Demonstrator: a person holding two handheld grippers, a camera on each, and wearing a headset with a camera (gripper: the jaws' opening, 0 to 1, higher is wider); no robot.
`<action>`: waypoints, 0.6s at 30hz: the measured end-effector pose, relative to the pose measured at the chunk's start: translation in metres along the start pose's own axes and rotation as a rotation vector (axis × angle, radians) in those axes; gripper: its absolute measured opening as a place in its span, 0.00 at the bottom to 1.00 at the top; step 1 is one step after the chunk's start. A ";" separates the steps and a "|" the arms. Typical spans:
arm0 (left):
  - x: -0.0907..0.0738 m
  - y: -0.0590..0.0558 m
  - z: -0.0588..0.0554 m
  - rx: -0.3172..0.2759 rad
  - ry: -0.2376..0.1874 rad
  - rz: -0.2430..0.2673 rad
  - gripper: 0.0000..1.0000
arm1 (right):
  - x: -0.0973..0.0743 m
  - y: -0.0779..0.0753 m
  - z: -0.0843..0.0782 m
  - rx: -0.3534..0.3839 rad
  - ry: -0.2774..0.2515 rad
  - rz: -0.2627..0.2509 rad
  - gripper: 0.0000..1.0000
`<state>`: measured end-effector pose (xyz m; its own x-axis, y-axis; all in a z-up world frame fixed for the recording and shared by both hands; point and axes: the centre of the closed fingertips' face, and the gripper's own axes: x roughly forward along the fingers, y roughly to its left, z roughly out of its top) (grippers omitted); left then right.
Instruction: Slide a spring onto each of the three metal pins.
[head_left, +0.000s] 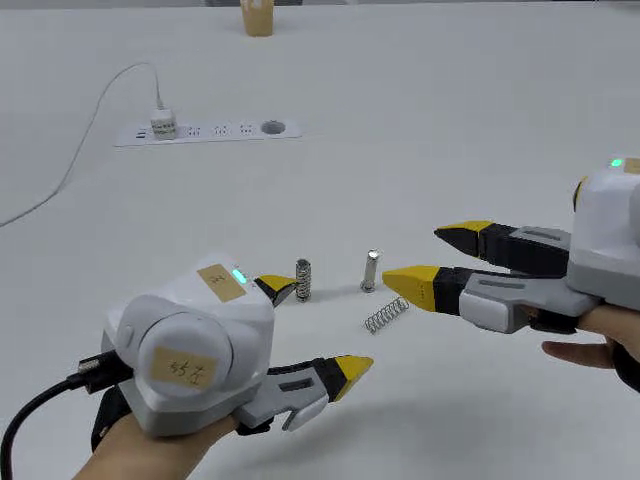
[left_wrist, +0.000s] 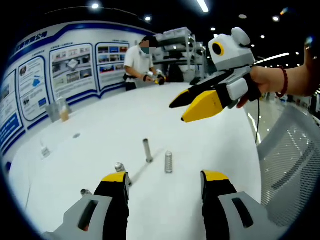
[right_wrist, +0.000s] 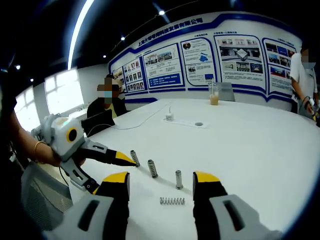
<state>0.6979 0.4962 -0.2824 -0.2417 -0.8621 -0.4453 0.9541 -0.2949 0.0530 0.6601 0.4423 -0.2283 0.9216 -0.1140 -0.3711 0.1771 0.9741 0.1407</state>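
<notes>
Fingers (right_wrist: 116, 181) apart; two sprung pins (right_wrist: 134, 158) (right_wrist: 152, 168), one bare pin (right_wrist: 178, 179), one loose spring (right_wrist: 172, 201).

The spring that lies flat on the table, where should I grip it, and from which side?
Probably near one end, across the coils, from above with the right gripper: the spring lies flat, leaving its other end free for the bare pin.

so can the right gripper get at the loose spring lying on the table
Probably yes. The loose spring lies flat on bare table ahead of the right gripper, whose fingers stand open, with nothing over it. The bare pin stands behind it but apart, so it should not block a grasp.
</notes>
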 end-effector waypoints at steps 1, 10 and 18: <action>0.002 0.000 0.000 0.001 0.003 0.000 0.58 | -0.003 0.000 -0.001 0.001 -0.005 0.005 0.52; 0.018 -0.001 -0.001 -0.010 0.015 -0.008 0.50 | -0.020 0.000 -0.018 0.018 0.011 -0.002 0.51; 0.033 -0.002 -0.005 -0.007 0.047 -0.023 0.44 | -0.029 -0.005 -0.028 0.052 0.013 -0.030 0.51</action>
<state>0.6894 0.4707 -0.3019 -0.2549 -0.8351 -0.4874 0.9498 -0.3108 0.0359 0.6227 0.4458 -0.2436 0.9112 -0.1398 -0.3875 0.2221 0.9589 0.1764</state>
